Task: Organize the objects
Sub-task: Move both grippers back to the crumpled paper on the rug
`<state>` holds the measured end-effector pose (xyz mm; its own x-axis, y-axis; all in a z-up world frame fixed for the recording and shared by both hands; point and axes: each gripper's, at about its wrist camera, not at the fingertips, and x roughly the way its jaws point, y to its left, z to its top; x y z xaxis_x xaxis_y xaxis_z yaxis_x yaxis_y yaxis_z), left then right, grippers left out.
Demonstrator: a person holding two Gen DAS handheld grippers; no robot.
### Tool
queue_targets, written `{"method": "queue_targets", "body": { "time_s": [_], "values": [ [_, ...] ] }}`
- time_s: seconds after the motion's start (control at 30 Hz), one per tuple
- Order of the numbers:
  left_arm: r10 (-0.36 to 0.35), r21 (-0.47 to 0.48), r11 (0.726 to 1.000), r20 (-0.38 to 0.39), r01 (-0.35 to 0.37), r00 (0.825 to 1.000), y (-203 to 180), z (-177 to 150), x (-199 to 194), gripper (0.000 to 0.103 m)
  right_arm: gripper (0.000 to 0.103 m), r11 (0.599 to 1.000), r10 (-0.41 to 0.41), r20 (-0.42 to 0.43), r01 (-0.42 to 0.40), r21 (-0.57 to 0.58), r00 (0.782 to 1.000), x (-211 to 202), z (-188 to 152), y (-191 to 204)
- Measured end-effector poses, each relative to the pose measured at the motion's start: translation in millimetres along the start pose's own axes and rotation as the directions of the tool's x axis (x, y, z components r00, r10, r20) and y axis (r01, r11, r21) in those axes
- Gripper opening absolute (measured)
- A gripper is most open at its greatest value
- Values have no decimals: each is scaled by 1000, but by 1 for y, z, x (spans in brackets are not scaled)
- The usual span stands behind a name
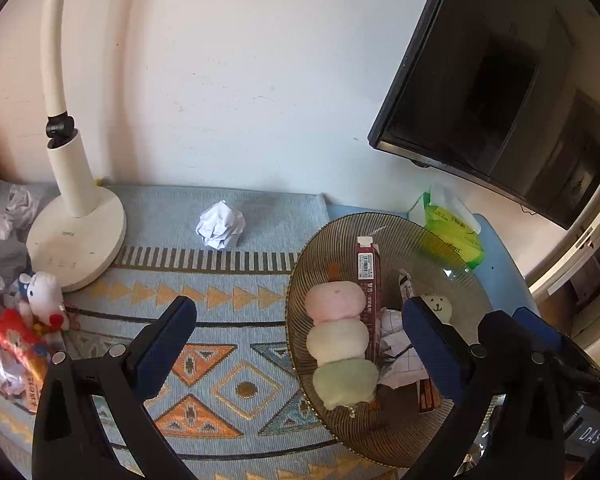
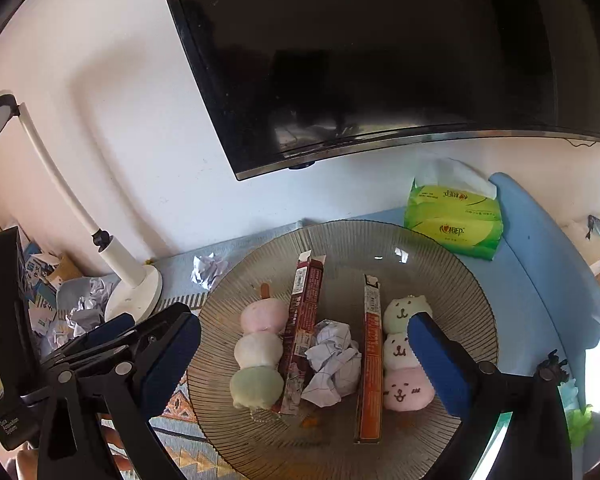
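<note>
the crumpled white paper ball (image 2: 332, 360) lies mid-plate in the ribbed brown glass plate (image 2: 440, 248) — dead ahead between the wide-open right gripper (image 2: 304, 356); left gripper (image 1: 300, 344), also wide, hangs further left.

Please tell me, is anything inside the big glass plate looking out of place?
Yes. A crumpled paper ball lies in the glass plate, between the two long snack boxes and beside the plush dango skewers. It looks like trash among tidy items.
</note>
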<state>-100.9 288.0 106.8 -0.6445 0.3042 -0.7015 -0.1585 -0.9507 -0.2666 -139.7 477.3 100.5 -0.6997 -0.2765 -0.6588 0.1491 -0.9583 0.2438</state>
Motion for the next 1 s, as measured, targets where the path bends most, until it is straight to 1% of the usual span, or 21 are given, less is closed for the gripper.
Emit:
{"method": "queue_targets", "body": {
  "time_s": [0.13, 0.23, 0.37, 0.53, 0.67, 0.8, 0.87, 1.0],
  "values": [
    [26, -11, 1000, 4, -26, 1000, 28, 0, -10, 103, 103, 999, 25, -1, -25, -34, 1000, 3, -4, 30],
    [62, -13, 998, 18, -62, 998, 53, -2, -18, 103, 103, 997, 53, -6, -53, -55, 999, 10, -9, 58],
    [117, -29, 993, 28, -117, 993, 94, -5, -30, 103, 103, 991, 93, -17, -95, -95, 995, 27, -19, 98],
    [164, -69, 985, 33, -161, 986, 148, -12, -47, 103, 103, 980, 115, 23, -109, -168, 993, 39, -29, 146],
    [192, -95, 977, 35, -188, 981, 188, -18, -64, 103, 103, 967, 169, 16, -163, -194, 986, 38, -41, 175],
    [233, -90, 970, 51, -228, 971, 225, -27, -84, 103, 103, 958, 183, -5, -179, -226, 983, 34, -63, 194],
    [257, -83, 964, 61, -252, 964, 245, -35, -96, 103, 103, 953, 185, -22, -185, -241, 982, 33, -79, 201],
    [299, -81, 952, 48, -295, 953, 283, -54, -110, 103, 103, 946, 200, -65, -210, -248, 978, 39, -116, 214]
  ]
}}
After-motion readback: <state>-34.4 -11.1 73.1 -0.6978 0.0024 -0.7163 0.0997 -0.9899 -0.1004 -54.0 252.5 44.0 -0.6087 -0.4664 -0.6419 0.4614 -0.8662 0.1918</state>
